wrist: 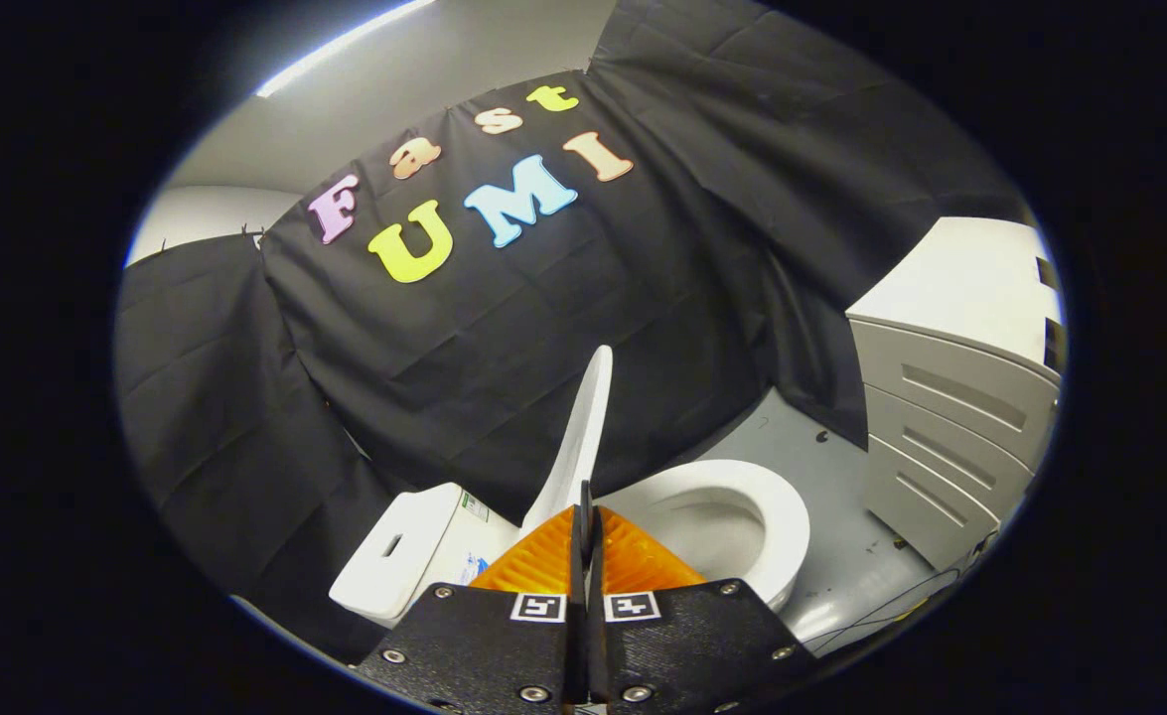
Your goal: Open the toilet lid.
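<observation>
Lid (583, 437) of the toilet stands raised, nearly upright, just ahead of the gripper (586, 526), leaving the seat (777, 516) and bowl exposed. We find the fingers pressed together, gripping nothing. We judge the opening essentially complete, only withdrawal remaining.

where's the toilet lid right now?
In the gripper view the toilet lid stands raised, edge-on, just beyond the closed gripper fingers, between the tank and the open bowl.
</observation>
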`<state>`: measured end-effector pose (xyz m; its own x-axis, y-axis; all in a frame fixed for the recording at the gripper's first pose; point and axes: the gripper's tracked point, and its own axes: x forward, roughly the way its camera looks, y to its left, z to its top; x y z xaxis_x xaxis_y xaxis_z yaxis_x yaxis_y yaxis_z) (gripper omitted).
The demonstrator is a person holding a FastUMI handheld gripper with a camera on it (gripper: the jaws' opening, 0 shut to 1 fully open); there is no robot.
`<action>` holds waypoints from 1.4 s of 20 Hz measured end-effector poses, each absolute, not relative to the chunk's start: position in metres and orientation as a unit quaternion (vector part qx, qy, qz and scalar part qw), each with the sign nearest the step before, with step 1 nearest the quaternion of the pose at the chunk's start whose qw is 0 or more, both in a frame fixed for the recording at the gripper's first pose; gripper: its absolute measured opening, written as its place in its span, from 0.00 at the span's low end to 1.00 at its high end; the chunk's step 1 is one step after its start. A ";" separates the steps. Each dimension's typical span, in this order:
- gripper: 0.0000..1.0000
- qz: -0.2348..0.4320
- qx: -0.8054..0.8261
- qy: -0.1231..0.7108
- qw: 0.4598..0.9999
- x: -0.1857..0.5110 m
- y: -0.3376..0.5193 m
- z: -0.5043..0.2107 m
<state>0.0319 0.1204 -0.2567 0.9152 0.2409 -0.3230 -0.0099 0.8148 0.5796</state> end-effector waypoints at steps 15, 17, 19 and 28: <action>0.00 0.119 0.043 0.163 0.978 0.039 0.194 -0.184; 0.00 0.119 0.020 0.163 0.979 0.041 0.202 -0.179; 0.00 0.128 0.014 0.157 0.979 0.039 0.215 -0.169; 0.00 0.160 0.018 0.138 0.977 0.035 0.284 -0.134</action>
